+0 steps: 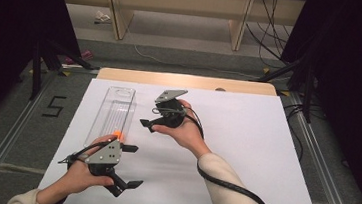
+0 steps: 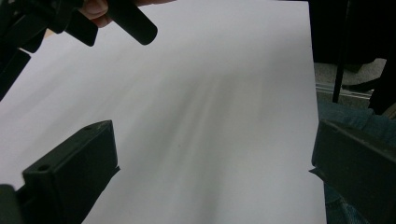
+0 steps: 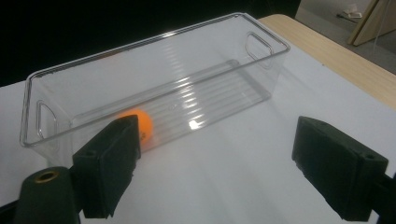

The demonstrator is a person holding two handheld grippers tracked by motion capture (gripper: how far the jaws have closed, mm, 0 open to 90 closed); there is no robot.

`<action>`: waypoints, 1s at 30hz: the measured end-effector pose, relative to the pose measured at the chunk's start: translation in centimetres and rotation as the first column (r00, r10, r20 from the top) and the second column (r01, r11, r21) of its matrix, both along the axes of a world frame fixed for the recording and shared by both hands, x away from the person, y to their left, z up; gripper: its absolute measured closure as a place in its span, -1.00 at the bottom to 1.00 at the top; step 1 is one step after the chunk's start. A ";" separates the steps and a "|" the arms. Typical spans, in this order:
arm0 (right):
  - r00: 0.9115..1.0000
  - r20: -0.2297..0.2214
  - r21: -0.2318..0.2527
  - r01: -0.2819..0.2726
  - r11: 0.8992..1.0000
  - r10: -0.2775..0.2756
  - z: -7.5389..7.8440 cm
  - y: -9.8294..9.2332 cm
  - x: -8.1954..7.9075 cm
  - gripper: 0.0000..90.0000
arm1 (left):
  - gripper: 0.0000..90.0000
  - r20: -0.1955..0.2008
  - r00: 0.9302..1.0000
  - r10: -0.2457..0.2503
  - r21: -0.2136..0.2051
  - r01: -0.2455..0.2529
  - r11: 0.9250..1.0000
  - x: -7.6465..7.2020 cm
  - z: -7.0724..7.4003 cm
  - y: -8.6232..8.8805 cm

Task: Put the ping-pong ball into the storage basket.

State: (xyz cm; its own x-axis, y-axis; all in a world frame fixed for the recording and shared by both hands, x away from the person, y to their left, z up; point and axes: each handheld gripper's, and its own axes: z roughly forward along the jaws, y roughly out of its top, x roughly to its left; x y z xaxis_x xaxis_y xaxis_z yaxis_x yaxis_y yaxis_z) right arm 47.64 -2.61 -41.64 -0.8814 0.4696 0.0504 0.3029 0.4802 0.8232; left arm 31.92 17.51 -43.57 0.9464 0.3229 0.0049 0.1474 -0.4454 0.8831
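A white sheet [image 1: 244, 153] was spread over the table, with grey floor and wooden shelving seen beyond. A clear bin [image 1: 114, 109] was set lengthwise at the sheet's left, and 1 orange ball [image 3: 139, 125] was seen inside, at its near end. The left gripper [image 1: 131, 166] was held just beside that end, jaws spread wide and empty. The right gripper [image 1: 147, 125] was held near the bin's right wall, jaws likewise spread.

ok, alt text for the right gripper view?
A clear plastic bin lies on a white table sheet, an orange ball inside near its closer end. The right gripper faces it, its two black jaws wide apart and holding nothing.
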 end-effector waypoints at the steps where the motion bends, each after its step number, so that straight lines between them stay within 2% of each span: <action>1: 1.000 -0.001 0.000 0.000 1.000 0.000 0.0 -0.2 -0.1 -0.63 | -1.00 0.000 1.000 0.001 0.000 -0.001 1.000 0.0 0.0 0.0; 30: 0.997 0.010 0.030 0.075 0.997 -0.075 0.6 -5.9 -1.8 -0.64 | -1.00 -0.003 1.000 0.006 0.001 -0.006 1.000 0.1 0.0 0.1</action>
State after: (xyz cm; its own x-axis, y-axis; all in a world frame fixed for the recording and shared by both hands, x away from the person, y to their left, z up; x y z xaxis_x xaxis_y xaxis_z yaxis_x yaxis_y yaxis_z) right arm 45.86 -8.55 -41.07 -0.8444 0.5328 0.0557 0.3278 0.4315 0.8404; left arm 31.98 17.58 -43.62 0.9445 0.3284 0.0027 0.1522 -0.4450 0.8825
